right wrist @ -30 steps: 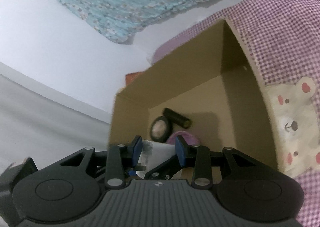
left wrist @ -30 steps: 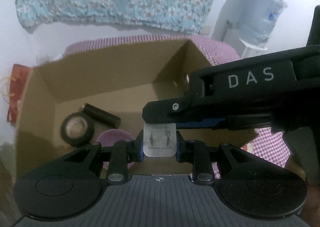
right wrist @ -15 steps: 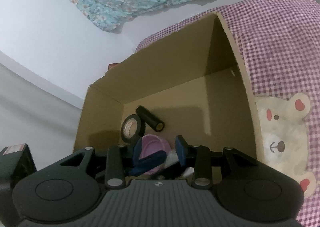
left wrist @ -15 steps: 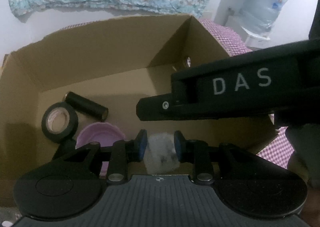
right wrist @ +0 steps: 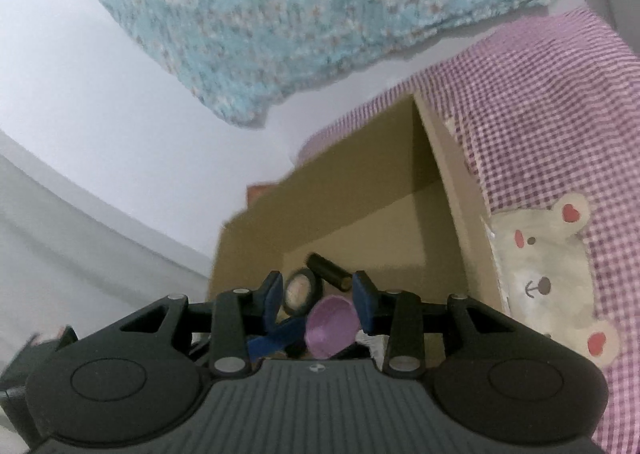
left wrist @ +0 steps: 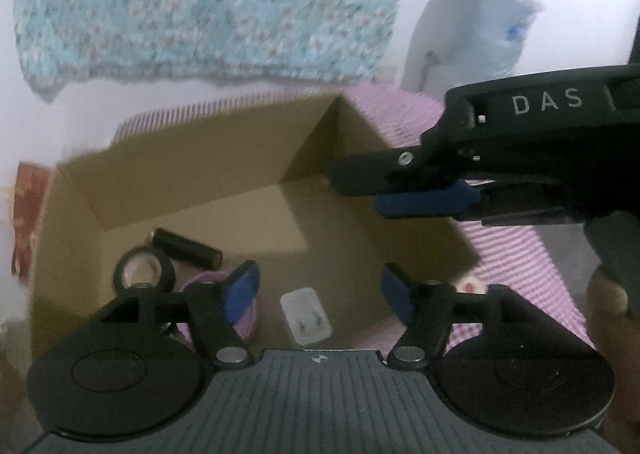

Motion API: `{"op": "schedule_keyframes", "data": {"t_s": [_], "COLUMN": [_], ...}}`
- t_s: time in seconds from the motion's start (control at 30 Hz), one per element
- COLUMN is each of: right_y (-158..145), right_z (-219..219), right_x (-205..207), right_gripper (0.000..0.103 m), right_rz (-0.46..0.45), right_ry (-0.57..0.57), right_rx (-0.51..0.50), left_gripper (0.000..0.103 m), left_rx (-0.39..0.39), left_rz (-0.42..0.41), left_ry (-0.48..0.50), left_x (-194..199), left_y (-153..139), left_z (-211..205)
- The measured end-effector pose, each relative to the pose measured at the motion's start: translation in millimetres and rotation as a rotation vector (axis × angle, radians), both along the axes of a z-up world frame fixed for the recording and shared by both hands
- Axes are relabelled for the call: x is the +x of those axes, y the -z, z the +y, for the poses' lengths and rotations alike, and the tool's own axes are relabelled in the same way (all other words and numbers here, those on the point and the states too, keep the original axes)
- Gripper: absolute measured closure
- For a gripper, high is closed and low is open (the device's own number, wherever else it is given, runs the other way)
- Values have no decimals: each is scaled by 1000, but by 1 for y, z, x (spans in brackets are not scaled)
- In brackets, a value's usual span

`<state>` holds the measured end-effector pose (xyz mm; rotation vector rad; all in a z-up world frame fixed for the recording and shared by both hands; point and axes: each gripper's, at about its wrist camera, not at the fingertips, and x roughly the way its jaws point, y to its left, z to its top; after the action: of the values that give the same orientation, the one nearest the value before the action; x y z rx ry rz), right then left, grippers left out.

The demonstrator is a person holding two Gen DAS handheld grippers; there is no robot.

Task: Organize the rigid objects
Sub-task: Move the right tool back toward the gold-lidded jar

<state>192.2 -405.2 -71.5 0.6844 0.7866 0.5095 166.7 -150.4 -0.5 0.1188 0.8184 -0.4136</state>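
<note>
An open cardboard box [left wrist: 192, 157] stands on a pink checked cover. On its floor lie a black tape roll [left wrist: 144, 274], a black cylinder [left wrist: 188, 250], a purple lid [left wrist: 244, 314] and a small white packet [left wrist: 306, 316]. My left gripper [left wrist: 318, 286] hovers over the box's near side with its jaws opening, and the packet lies loose on the floor below them. My right gripper [left wrist: 360, 193] reaches in from the right above the box, partly open and holding nothing. Through the right gripper [right wrist: 318, 290] I see the tape roll [right wrist: 302, 290], the cylinder [right wrist: 330, 270] and the lid [right wrist: 330, 330].
The checked cover has a bear print [right wrist: 552, 254] to the right of the box [right wrist: 360, 189]. A blue floral cloth [left wrist: 208, 1] hangs on the white wall behind. A large water bottle [left wrist: 472, 25] stands at the back right. A red item [left wrist: 28, 213] lies left of the box.
My left gripper has opened and let go of the white packet, which now lies on the box floor. Both grippers have drawn back from the box.
</note>
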Motion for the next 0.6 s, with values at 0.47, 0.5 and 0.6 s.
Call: {"op": "schedule_keyframes", "data": {"t_s": [0.47, 0.5, 0.6], "right_y": [-4, 0, 9], "right_z": [-24, -22, -13], "right_x": [-113, -121, -132], "right_gripper": [60, 60, 60], "right_rz": [-14, -3, 25], "right_ry": [170, 177, 184], "right_rx": [-23, -40, -90], "left_gripper": [0, 0, 0], "left_rx": [-97, -117, -147], "left_rz": [-5, 25, 103], "left_ry": [66, 63, 14], "left_x": [-93, -95, -101], "left_y": [-18, -12, 3], "left_z": [55, 60, 74]}}
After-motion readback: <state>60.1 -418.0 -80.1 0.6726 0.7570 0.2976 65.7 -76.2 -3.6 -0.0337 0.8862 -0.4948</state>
